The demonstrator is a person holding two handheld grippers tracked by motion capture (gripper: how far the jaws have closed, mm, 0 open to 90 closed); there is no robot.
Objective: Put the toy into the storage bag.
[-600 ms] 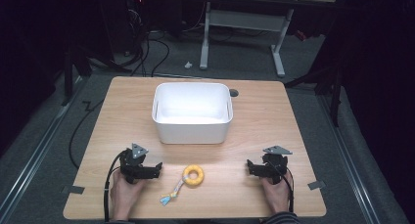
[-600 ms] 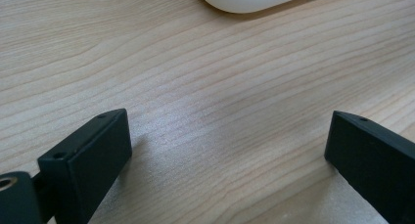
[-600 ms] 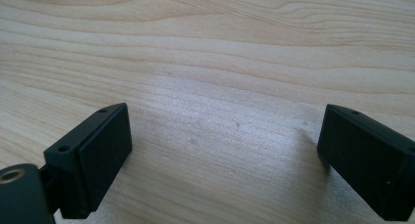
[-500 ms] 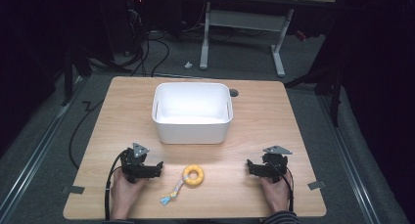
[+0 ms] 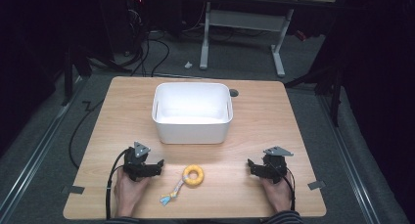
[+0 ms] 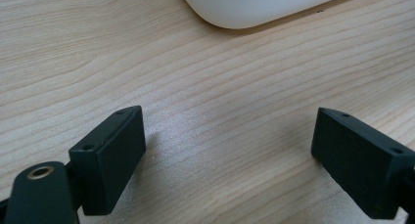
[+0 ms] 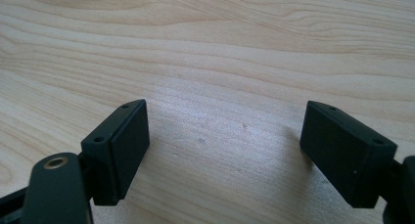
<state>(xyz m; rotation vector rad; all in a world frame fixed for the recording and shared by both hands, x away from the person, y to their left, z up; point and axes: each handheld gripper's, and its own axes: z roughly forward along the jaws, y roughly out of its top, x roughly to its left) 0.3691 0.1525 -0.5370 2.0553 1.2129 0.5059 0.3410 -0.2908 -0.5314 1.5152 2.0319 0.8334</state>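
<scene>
Nothing has shifted since the earlier frames: your hands, both claws and the toy sit where they were.

From the high view, your left claw (image 5: 159,166) rests low over the near left part of the tabletop (image 5: 274,126), pointing right toward the yellow ring toy (image 5: 194,175). The ring lies flat near the middle of the near edge, just right of that claw and apart from it. A short cord with a pale blue tassel (image 5: 169,198) trails from the ring toward the near left. Your right claw (image 5: 250,166) sits on the near right, pointing left toward the ring and well apart from it. The white bin (image 5: 192,131) stands upright beyond the ring, at the centre of the tabletop, farther from you.

In the left gripper view, your left claw (image 6: 227,150) stands wide open with nothing between its jaws, just bare wood grain under them. A rounded corner of the white bin (image 6: 254,6) shows at the far edge.

In the right gripper view, your right claw (image 7: 225,150) is likewise spread wide and holds nothing, with plain tabletop (image 7: 220,48) beneath.
</scene>
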